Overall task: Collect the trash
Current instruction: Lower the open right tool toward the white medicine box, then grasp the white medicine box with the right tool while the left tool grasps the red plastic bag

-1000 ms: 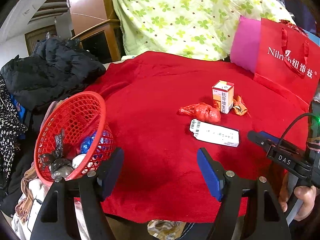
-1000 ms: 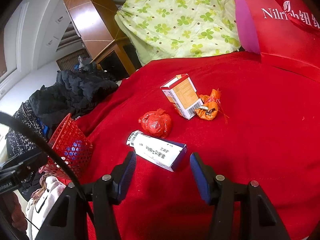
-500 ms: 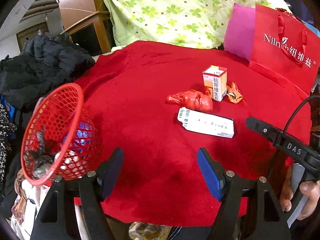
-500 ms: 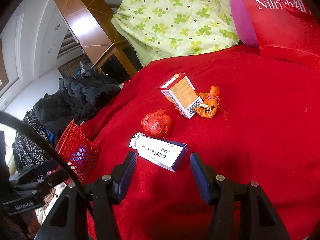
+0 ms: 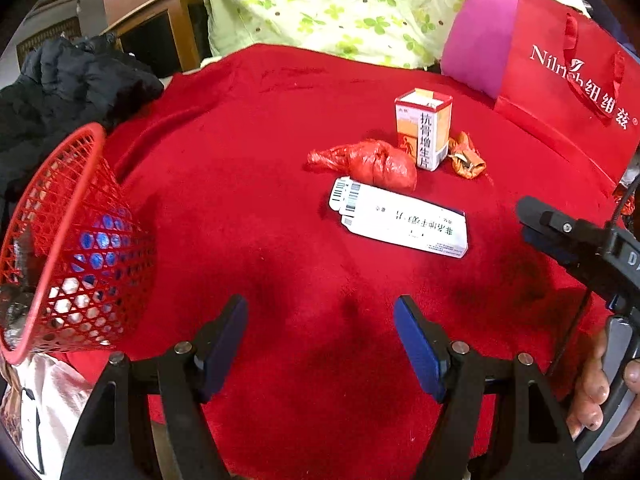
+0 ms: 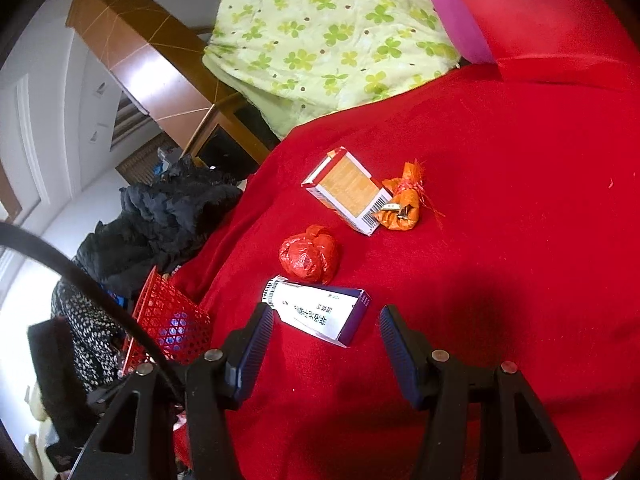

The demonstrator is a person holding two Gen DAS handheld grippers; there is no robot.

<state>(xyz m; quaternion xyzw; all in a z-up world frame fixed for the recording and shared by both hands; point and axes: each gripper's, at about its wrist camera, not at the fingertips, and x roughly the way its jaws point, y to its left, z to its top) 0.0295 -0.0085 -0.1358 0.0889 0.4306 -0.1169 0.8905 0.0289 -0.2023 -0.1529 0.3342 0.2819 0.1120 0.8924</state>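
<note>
Both two-finger grippers with blue ribbed pads: jaws apart, nothing held.

Right gripper (image 6: 326, 320) hovers low over the flat white-and-purple cardboard carton (image 6: 318, 312), whose near end lies just ahead of the gap between its pads, apparently lined up as the next pick. Left gripper (image 5: 320, 324) stands wider, over bare cloth, pads clear of everything. Just beyond the carton: one crumpled red plastic wad (image 6: 310, 254), glossy and soft. Farther on, an upright orange-and-white cardboard box (image 5: 423, 132) with a twisted orange foil wrapper (image 5: 466, 156) beside it. All rest on the plush red blanket (image 5: 248, 184), so they may sink a little when gripped. Red plastic mesh basket (image 5: 76, 248), part-filled, sits tilted at the blanket's left edge, within the left gripper's reach.
</note>
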